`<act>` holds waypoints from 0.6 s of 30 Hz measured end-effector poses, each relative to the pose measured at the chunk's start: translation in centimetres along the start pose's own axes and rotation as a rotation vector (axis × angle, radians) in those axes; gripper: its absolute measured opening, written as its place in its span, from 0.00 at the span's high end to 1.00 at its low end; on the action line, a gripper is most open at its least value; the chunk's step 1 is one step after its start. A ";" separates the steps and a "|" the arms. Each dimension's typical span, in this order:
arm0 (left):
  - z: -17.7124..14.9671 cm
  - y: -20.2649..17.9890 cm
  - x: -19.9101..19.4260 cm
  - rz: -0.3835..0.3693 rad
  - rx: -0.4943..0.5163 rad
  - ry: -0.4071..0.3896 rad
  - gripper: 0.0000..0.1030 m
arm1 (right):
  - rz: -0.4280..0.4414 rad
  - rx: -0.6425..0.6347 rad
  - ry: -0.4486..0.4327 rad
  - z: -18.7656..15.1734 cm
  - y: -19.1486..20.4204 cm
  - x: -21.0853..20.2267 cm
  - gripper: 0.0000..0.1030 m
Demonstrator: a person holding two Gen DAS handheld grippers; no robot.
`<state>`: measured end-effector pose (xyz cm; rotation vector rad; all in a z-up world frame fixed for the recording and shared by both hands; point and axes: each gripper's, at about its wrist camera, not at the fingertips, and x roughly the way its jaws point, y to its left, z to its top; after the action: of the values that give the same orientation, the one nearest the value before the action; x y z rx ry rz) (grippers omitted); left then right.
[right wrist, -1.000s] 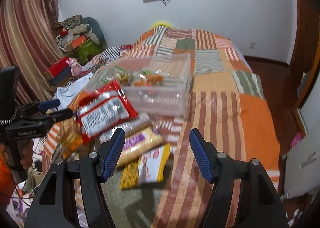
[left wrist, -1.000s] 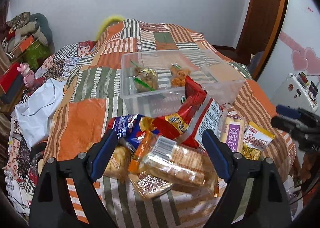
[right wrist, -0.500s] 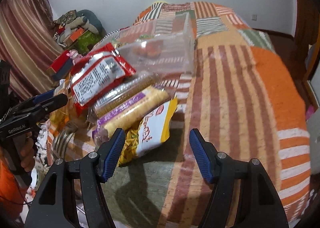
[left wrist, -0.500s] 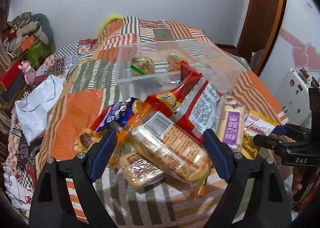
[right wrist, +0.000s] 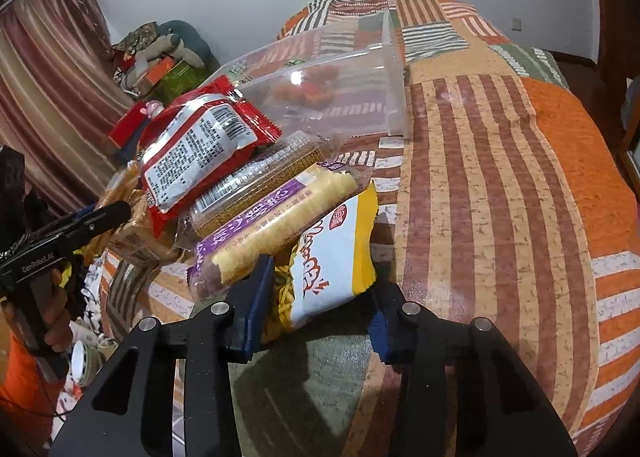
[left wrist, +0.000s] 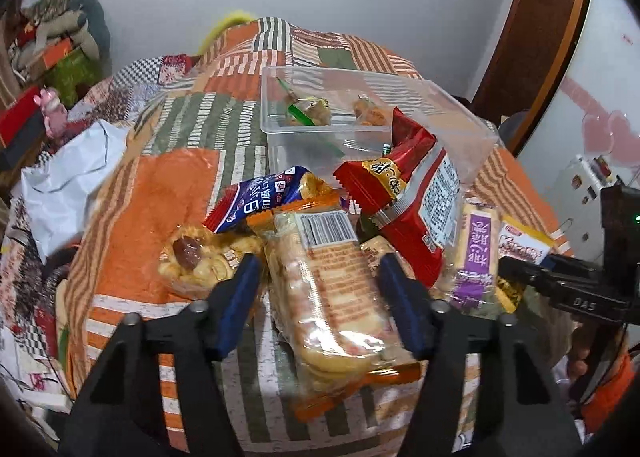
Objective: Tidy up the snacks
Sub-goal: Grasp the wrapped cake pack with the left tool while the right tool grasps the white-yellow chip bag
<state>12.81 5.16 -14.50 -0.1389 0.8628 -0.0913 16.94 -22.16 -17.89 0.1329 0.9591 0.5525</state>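
- Patchwork cloth in orange, green and striped squares is spread over the bed [left wrist: 172,193], and a pile of snack packets is heaped on it.
- Clear plastic is what the box [left wrist: 452,117] is made of; it is set at 12 o'clock from the pile, and two small wrapped snacks [left wrist: 308,113] are seen inside it.
- In the left wrist view, the left gripper [left wrist: 320,289] is held wide apart, with its blue fingers [left wrist: 240,297] placed on either side of a long pack of biscuits [left wrist: 328,297]; whether the pads are touching the wrapper cannot be told.
- A blue packet [left wrist: 260,205] is seen at 11 o'clock from the biscuits, a red packet [left wrist: 416,193] at 1 o'clock, and a clear pack of small pastries [left wrist: 192,261] at 9 o'clock.
- A purple-labelled pack of wafer rolls [left wrist: 476,249] is laid at 3 o'clock from the biscuits, with a yellow and white bag [left wrist: 520,249] just beyond it.
- In the right wrist view, the right gripper [right wrist: 320,297] is spread wide, and the near end of the yellow and white bag [right wrist: 332,257] is seen between its fingers; no firm grasp is shown.
- The wafer rolls [right wrist: 276,221] are seen at 11 o'clock from that bag, touching it, with the red packet [right wrist: 200,145] leaning on top further along.
- The clear box [right wrist: 340,93] is seen at 12 o'clock from the right gripper.
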 end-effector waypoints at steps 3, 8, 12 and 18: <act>0.0 -0.3 -0.1 -0.008 0.011 -0.006 0.60 | 0.000 0.009 -0.006 0.0 0.0 0.1 0.62; -0.3 -0.5 -0.5 0.017 0.031 -0.018 0.65 | 0.010 0.036 -0.032 -0.2 -0.4 -0.3 0.72; -0.4 -0.5 -0.9 0.025 0.041 -0.030 0.66 | -0.008 0.032 -0.063 -0.3 -0.8 -1.4 0.75; 0.0 -0.3 -1.8 0.030 0.027 -0.054 0.66 | -0.042 0.015 -0.105 0.1 -1.2 -3.3 0.79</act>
<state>11.65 5.09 -13.15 -0.1026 0.8089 -0.0707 15.94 -24.80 -15.81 0.1539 0.8620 0.4950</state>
